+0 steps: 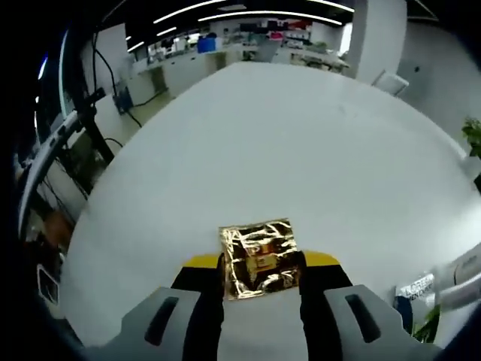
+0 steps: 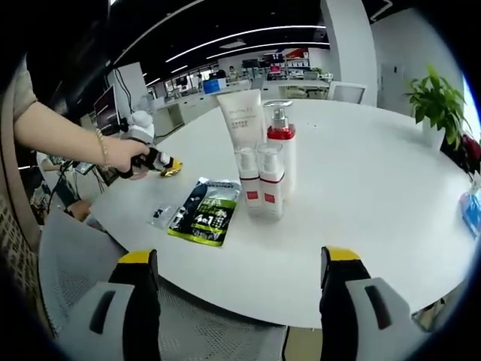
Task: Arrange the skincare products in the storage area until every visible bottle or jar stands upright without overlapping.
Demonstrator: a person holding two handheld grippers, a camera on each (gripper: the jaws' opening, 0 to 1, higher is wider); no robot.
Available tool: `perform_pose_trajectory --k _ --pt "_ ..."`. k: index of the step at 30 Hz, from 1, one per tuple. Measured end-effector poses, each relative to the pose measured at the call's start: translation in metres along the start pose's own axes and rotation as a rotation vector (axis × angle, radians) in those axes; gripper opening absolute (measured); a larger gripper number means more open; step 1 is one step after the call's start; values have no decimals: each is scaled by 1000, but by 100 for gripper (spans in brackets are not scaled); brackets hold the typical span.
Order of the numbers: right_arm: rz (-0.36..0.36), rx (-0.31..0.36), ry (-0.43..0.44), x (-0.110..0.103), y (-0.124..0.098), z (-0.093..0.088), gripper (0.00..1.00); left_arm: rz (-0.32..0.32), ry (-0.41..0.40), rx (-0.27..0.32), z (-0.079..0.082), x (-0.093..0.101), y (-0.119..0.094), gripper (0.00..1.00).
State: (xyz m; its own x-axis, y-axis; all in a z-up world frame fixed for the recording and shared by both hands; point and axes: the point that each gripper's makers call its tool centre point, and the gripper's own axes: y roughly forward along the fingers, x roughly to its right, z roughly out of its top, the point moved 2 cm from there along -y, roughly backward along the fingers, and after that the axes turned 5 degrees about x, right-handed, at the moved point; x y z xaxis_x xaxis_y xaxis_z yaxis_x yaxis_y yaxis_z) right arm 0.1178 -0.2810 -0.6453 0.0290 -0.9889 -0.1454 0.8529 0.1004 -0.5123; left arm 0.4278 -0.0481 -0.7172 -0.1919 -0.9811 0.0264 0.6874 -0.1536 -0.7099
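My left gripper (image 1: 261, 272) clamps a crinkled gold foil sachet (image 1: 259, 258) between its yellow-tipped jaws, above the round white table (image 1: 301, 150). My right gripper (image 2: 239, 271) stands wide with nothing between its jaws, at the table's near edge. At the table's middle a tall white tube (image 2: 240, 120), a red-collared pump bottle (image 2: 280, 147) and two small clear-capped bottles (image 2: 259, 184) stand upright, touching. A dark flat sachet (image 2: 204, 210) lies just beside them, on their left.

Bright ceiling strips (image 1: 255, 15), fisheye-warped edges.
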Motion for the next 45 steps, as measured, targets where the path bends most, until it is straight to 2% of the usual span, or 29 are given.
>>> perform_pose_trajectory --k 4,6,15,23,28,33,39,42,45 --pt "14 -3 -15 -2 0 0 89 -44 56 30 1 1 -11 36" --pt "18 -4 -19 -3 1 0 89 -57 89 34 4 -2 -9 36" --pt "30 7 -19 -5 0 1 88 -146 184 97 3 12 -39 35" --pt "48 19 -7 -8 0 2 85 -186 231 137 2 19 -63 35" --pt "54 23 -1 -8 -1 2 85 -226 294 180 5 27 -80 35" --pt "70 19 -11 -11 0 2 85 -254 316 215 4 35 -101 35" --pt "85 19 1 -12 -1 1 83 -322 348 260 6 49 -127 35" --pt "97 29 18 -16 -5 8 73 -370 354 295 10 58 -143 36" --pt "102 47 -8 -22 -9 17 55 -394 368 315 13 63 -155 36"
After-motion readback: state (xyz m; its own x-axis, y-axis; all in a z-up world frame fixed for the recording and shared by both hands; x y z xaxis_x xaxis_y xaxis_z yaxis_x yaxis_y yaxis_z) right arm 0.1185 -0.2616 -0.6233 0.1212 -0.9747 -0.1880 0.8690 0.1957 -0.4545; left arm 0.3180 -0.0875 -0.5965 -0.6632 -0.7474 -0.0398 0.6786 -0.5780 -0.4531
